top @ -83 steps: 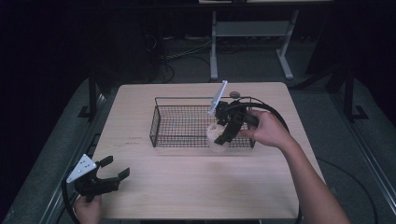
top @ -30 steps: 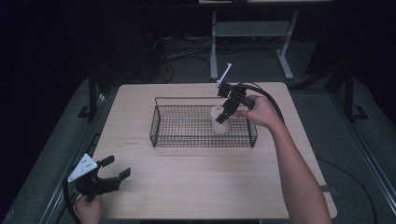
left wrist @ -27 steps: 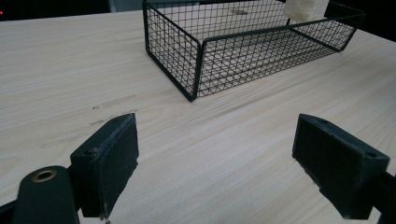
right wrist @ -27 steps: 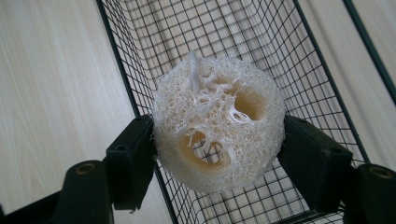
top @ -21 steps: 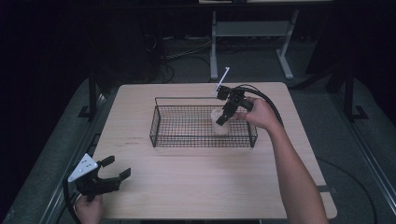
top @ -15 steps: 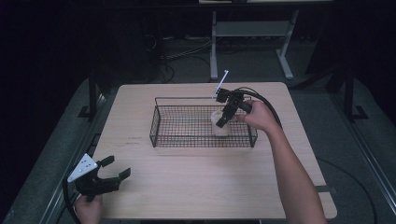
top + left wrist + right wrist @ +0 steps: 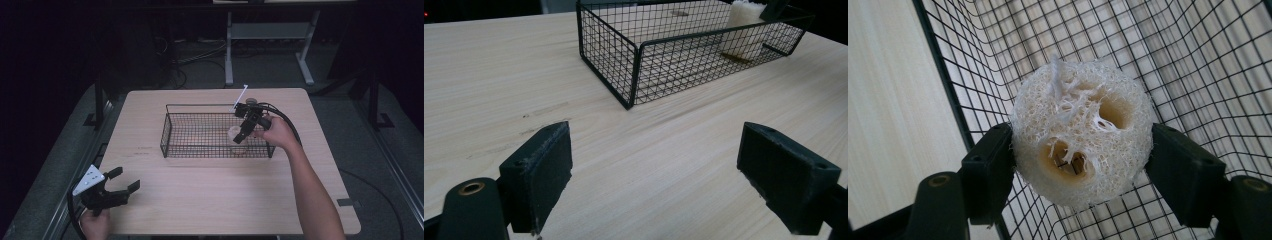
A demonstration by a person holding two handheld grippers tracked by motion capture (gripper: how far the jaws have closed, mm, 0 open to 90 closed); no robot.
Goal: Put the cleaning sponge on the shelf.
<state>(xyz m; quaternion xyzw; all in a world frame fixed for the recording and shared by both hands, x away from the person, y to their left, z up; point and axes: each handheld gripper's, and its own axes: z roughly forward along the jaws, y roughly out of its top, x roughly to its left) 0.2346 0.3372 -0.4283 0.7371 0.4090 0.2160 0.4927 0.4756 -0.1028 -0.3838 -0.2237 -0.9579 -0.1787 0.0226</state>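
Loofah held inside the basket's right end

The table carries a wire basket toward its far side; the right gripper reaches down over the basket's right end with its jaws pinching a pale loofah by its round sides, low within the mesh (probably to set it down there), while the left gripper rests well in front of the basket's left end, jaws spread and empty, out of the way
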